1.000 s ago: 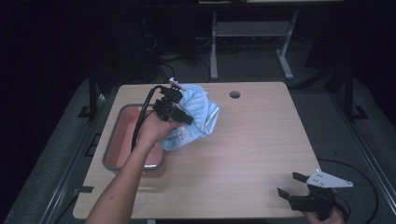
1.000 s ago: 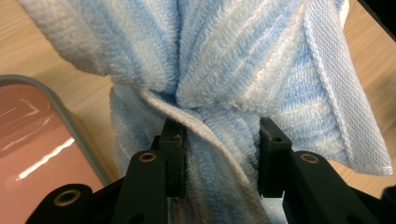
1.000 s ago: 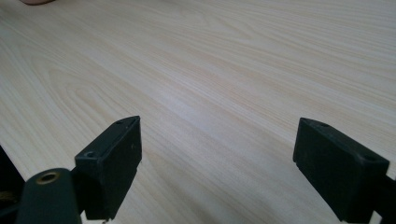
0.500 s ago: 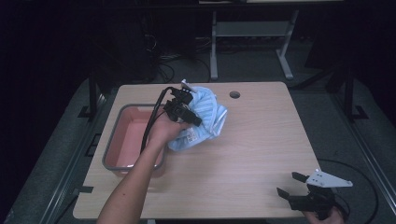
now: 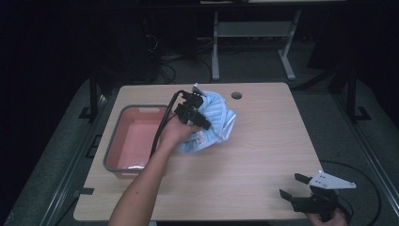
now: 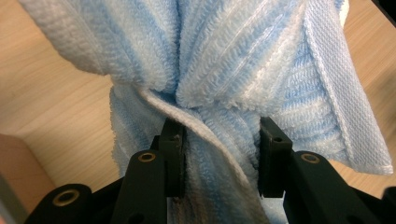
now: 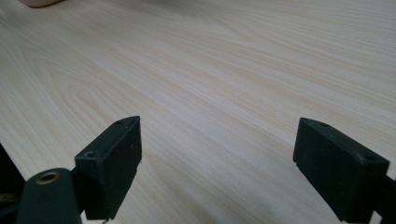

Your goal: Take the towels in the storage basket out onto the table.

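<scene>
Left claw (image 6: 219, 154) clenching a bunched blue towel (image 5: 216, 120) just right of the pink tub (image 5: 136, 141), right claw (image 5: 301, 188) resting agape at the bench (image 5: 263, 155) corner, well apart.

— What colour is the towel (image 5: 217, 123)?
— Light blue, with thin white stripes. It has fuzzy ridges and a smooth pale edge.
— And the tub (image 5: 134, 140)?
— Pink inside, with a grey rim.
— The table (image 5: 263, 141)?
— Light brown wood with wavy lines.
— And the grabbers?
— The left gripper (image 6: 219, 154) is black with little gold rings. The right gripper (image 5: 296, 186) is black too, with a grey plate (image 5: 334, 180) on top.
</scene>
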Demonstrator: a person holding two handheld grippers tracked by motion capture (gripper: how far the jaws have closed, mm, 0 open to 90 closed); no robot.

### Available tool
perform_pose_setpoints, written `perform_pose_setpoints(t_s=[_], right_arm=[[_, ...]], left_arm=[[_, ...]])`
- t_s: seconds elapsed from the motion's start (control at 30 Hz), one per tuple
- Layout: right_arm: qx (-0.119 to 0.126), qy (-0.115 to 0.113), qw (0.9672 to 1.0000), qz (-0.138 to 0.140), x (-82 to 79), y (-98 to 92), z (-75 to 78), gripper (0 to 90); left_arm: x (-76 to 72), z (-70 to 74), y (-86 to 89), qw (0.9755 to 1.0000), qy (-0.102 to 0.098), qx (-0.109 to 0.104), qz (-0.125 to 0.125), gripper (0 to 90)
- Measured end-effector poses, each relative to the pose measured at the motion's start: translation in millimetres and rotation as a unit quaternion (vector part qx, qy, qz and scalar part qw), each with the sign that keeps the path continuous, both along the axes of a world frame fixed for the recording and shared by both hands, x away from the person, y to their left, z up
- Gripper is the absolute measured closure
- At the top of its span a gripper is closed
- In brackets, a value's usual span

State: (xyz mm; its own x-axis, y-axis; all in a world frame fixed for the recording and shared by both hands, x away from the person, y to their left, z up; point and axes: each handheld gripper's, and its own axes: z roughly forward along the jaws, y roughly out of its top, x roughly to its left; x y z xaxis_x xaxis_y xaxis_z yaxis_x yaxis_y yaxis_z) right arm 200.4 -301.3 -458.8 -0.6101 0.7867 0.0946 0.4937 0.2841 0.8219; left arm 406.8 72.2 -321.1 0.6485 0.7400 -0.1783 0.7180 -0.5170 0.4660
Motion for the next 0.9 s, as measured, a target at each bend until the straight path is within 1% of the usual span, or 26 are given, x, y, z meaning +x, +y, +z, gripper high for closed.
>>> perform_pose_setpoints(t_s=[0.07, 0.17, 0.37, 0.67, 0.77, 0.9], right_arm=[[0.002, 0.000, 1.0000, 0.000, -0.1, -0.2, -0.3, 14.9], [0.004, 0.003, 1.0000, -0.001, -0.1, -0.3, -0.9, 14.9], [0.007, 0.004, 1.0000, -0.002, -0.2, -0.8, -1.3, 14.9], [0.008, 0.007, 0.9999, -0.001, 0.1, -0.6, -2.6, 14.9], [0.009, 0.010, 0.9999, -0.002, 0.6, -1.4, -3.5, 14.9], [0.009, 0.008, 0.9999, -0.001, 1.9, -3.3, -3.5, 14.9]], left_arm=[[1.0, -1.7, -2.3, 1.0000, -0.001, 0.003, -0.002, 61.8], [2.0, -5.4, -6.9, 1.0000, 0.003, 0.000, 0.001, 61.8], [4.4, -13.0, -14.3, 0.9999, 0.009, 0.000, -0.005, 61.6], [9.3, -28.7, -22.3, 0.9996, 0.026, -0.005, -0.009, 61.5], [11.4, -35.0, -27.3, 0.9995, 0.031, -0.004, -0.011, 61.5], [12.9, -43.8, -36.1, 0.9992, 0.036, -0.003, -0.016, 61.3]])
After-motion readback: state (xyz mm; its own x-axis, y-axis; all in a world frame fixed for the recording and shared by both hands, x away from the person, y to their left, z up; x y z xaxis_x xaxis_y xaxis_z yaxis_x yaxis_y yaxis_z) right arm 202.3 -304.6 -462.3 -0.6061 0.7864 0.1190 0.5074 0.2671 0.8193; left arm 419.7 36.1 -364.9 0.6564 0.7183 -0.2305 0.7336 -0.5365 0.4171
